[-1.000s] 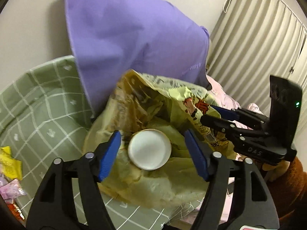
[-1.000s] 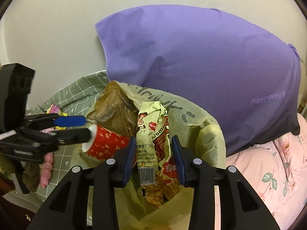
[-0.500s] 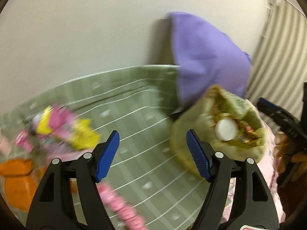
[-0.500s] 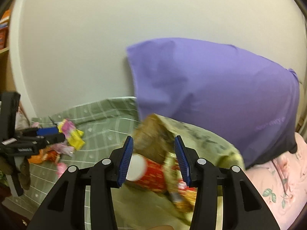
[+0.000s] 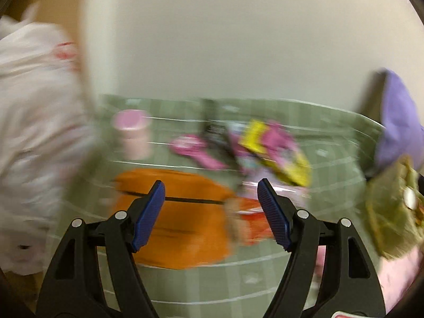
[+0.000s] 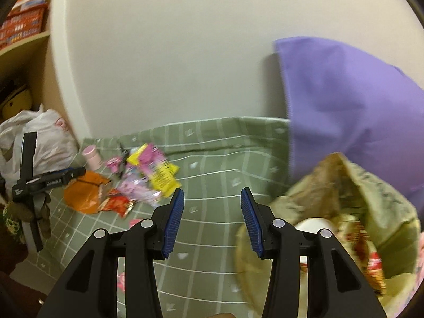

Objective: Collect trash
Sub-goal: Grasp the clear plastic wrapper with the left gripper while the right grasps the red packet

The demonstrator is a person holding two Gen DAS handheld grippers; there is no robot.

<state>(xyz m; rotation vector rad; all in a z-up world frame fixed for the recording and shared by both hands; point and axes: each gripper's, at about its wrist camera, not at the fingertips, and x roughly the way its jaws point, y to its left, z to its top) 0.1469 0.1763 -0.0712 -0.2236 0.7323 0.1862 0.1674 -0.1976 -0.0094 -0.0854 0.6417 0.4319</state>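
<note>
Left gripper jaws wide, empty, over orange wrapper; right gripper jaws lately widened, empty, beside trash bag

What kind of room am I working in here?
Most likely a bedroom: a green checked bedsheet spreads under the litter, a purple pillow leans on the wall, and a pink floral quilt shows beside the trash bag. A shelf stands at the left.

Wrappers motion-blurred; trash bag cut off.
</note>
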